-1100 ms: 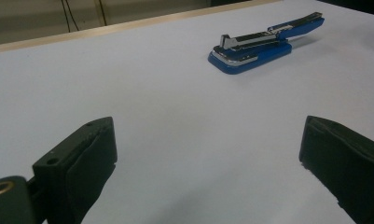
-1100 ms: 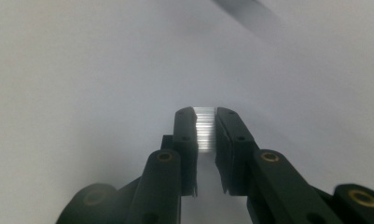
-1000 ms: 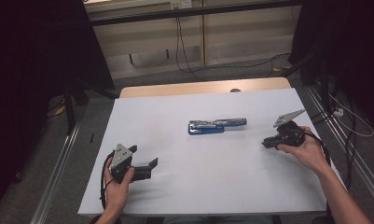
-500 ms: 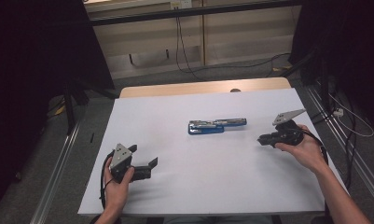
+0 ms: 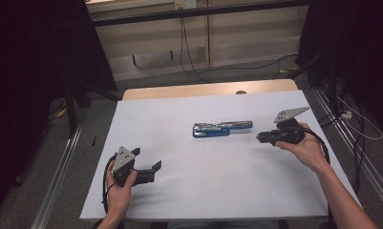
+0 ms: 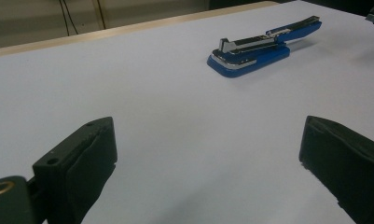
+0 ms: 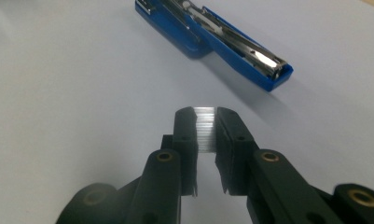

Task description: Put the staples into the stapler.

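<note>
On the white tabletop [image 5: 179, 191] the open blue stapler [image 5: 221, 129] lies mid-table, so I'd keep the released left gripper [image 5: 148, 171] ready to steady it while the right gripper [image 7: 205, 122], clenched on a staple strip [image 7: 205, 128], lines up with the tray.
</note>
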